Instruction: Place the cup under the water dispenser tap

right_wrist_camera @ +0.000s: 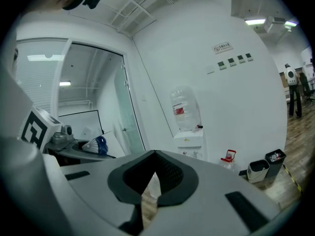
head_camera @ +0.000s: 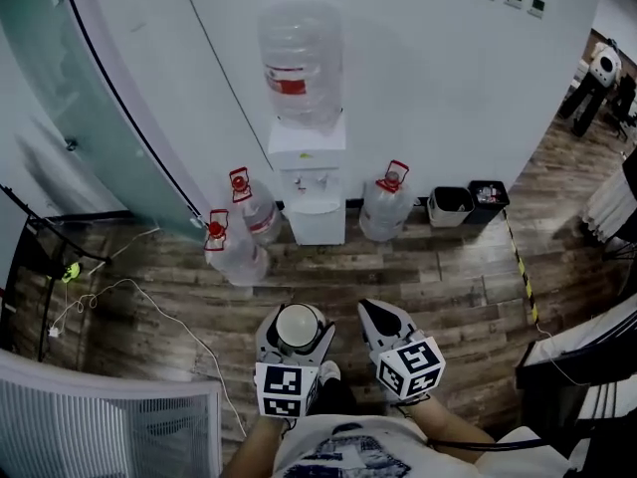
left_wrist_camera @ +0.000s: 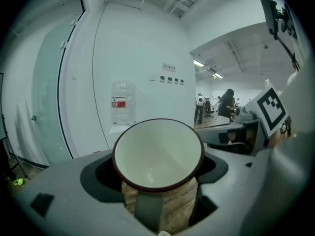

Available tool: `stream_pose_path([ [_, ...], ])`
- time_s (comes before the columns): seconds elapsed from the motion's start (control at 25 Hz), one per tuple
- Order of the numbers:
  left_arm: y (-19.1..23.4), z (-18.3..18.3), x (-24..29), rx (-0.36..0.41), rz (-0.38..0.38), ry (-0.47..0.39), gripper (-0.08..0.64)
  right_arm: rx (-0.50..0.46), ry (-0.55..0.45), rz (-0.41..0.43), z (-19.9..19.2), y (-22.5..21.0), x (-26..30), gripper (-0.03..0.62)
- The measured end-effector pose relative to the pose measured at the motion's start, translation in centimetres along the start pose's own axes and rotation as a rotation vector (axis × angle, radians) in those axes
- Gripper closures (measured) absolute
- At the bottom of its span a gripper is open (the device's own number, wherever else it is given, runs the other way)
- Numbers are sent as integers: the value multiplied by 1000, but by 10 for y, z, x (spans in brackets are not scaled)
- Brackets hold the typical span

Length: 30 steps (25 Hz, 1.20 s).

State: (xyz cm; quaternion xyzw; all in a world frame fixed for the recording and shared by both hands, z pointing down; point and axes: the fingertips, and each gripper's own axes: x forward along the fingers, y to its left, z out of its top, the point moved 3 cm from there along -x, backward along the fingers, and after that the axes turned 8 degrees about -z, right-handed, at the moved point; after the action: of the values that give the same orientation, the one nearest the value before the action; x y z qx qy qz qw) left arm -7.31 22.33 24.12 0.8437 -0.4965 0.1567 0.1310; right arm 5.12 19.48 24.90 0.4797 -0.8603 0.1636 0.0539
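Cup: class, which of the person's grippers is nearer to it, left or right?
Left. The left gripper grips the cup between its jaws; the right gripper hangs beside it, apart.

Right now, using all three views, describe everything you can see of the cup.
The cup is round, with a white, glazed-looking inside and a thin dark red rim. It is empty and upright, mouth upward. The left gripper holds it, one jaw pressed on each side. It hangs above the wooden floor, well short of the water dispenser. Its outer wall hardly shows.
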Motion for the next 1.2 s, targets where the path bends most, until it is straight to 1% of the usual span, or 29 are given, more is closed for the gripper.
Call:
stream_pose_path([
  [0.2,61,16,30,7,-21,-1,112,-1,1,-7,21,8,71,574],
  [0.4,106,29,54,24,-40,0,112,5,-7,-32,36,10,114,574],
  [0.72,133,43,83,29,-59,5,112,13,-9,-81,46,-7,139,574],
  [0.92,139,35,107,34,-66,10,112,10,-23,-99,40,-25,152,574],
  [1.04,148,31,133,24,-71,30,112,6,-3,-98,36,-41,174,574],
  [1.2,166,27,181,15,-73,71,112,24,33,-98,29,-72,215,574],
])
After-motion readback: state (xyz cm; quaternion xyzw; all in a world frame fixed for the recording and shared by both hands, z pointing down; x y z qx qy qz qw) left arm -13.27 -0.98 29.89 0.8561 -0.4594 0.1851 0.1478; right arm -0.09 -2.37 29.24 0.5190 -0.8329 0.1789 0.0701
